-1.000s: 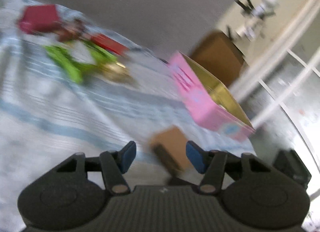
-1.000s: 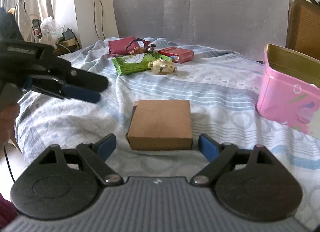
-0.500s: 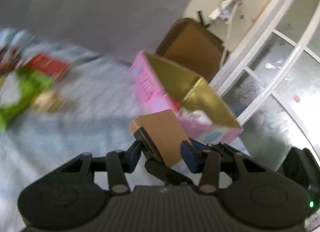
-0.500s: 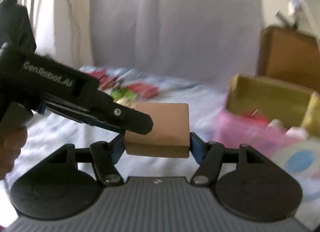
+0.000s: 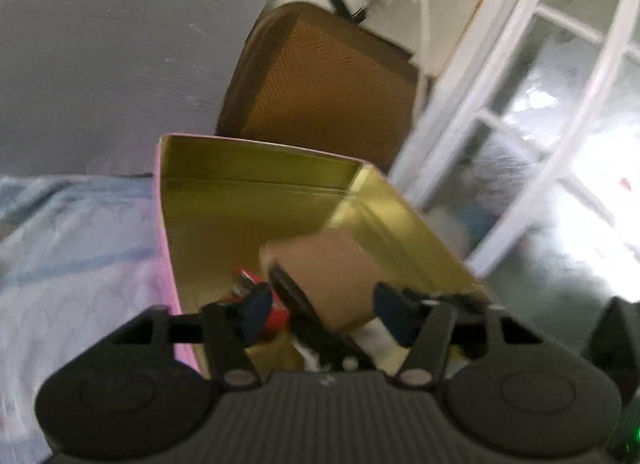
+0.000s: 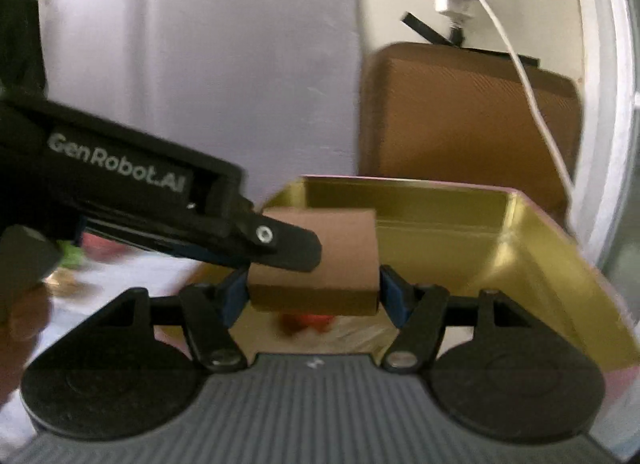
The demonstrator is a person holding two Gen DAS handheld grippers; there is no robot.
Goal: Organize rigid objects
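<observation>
plain brown cardboard box [image 6: 316, 248], flat matte faces, clamped between right gripper [image 6: 314, 296] pads, hanging over open pink tin with gold metal interior [image 6: 532, 260], apparently for dropping in | left gripper [image 5: 320, 314] jaws opening, pads clear of box, one finger [image 6: 280, 242] on its left face, likely steadying | red item [image 5: 276, 312] already inside below

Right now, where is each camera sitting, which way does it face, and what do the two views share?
Left wrist: on the left gripper, jaws opening, looking down into the pink tin; own fingers show.
Right wrist: on the right gripper, shut on the brown box over the tin; own fingers, the left gripper and a hand show.
Shared: box, tin, brown chair.
</observation>
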